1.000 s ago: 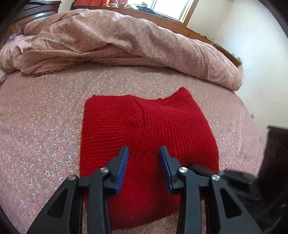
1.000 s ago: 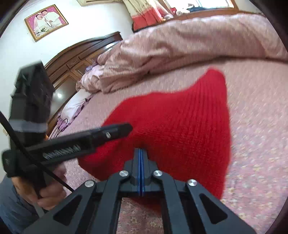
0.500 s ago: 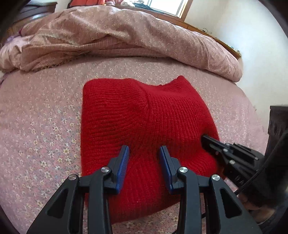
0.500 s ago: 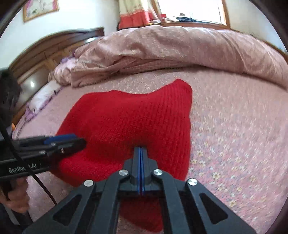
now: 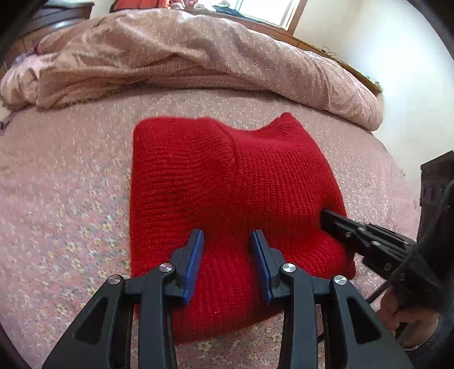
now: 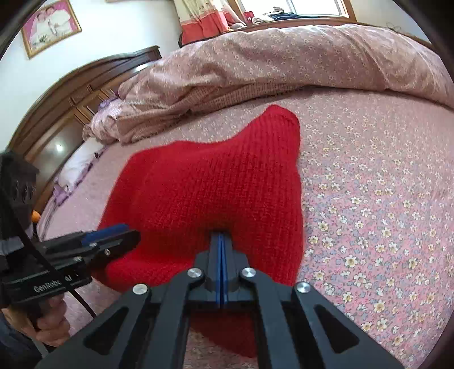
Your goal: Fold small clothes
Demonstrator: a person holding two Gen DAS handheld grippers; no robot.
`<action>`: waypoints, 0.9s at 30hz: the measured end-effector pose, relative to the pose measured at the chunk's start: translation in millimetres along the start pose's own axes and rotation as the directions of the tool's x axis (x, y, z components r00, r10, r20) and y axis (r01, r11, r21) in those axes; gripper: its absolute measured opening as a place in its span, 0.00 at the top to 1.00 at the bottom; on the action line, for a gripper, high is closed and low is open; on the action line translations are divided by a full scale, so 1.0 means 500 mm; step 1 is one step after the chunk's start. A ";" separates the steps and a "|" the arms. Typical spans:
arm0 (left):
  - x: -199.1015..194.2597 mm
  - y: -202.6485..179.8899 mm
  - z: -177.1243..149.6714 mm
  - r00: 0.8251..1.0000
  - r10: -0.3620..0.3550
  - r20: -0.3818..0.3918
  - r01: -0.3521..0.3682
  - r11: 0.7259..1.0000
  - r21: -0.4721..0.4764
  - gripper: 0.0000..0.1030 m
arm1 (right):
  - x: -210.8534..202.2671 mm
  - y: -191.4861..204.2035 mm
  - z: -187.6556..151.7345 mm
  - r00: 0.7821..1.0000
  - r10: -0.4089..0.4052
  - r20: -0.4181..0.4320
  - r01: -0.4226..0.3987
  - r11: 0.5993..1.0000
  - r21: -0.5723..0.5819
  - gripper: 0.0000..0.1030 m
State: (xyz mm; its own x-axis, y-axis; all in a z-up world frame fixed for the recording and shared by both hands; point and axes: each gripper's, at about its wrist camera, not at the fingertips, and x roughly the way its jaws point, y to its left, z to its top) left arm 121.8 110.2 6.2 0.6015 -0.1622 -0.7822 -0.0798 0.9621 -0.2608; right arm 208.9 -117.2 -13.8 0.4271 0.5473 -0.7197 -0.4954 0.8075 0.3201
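A folded red knit sweater (image 5: 227, 193) lies on the flowered bedsheet (image 5: 62, 215); it also shows in the right wrist view (image 6: 215, 193). My left gripper (image 5: 228, 241) is open, its blue pads just above the sweater's near edge, holding nothing. My right gripper (image 6: 221, 241) is shut, its tips pressed against the sweater's near right side; I cannot tell if any fabric is pinched. The right gripper shows in the left wrist view (image 5: 326, 218) at the sweater's right edge. The left gripper shows in the right wrist view (image 6: 122, 232) at the left.
A bunched pink flowered quilt (image 5: 198, 56) lies across the far side of the bed. A dark wooden headboard (image 6: 71, 96) and pillow (image 6: 76, 167) are at the left. A window (image 5: 266, 11) and white wall are beyond. The sheet (image 6: 383, 198) stretches right of the sweater.
The right gripper has swung in to the sweater's right side and stayed shut. The left gripper stayed open over the near edge, with the view shifting slightly closer.
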 end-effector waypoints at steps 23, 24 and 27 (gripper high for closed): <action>0.087 0.197 0.061 0.958 -0.252 -0.137 0.200 0.928 -0.315 0.25 | 0.010 -0.164 0.047 0.969 0.244 -0.027 -0.216 0.901 0.377 0.27; 0.092 0.203 0.052 0.951 -0.279 -0.129 0.225 0.918 -0.328 0.23 | 0.017 -0.165 0.038 0.965 0.259 -0.040 -0.224 0.893 0.389 0.26; 0.101 0.221 0.031 0.929 -0.350 -0.117 0.288 0.887 -0.360 0.19 | 0.045 -0.169 0.020 0.938 0.338 -0.071 -0.274 0.853 0.445 0.18</action>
State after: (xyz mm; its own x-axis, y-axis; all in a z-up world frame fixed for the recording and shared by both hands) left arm 155.7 211.9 -53.3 0.4936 -0.5130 -0.7022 -0.1838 0.7277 -0.6608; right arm 267.8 -170.7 -50.8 0.1797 0.7712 -0.6107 -0.2033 0.6365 0.7440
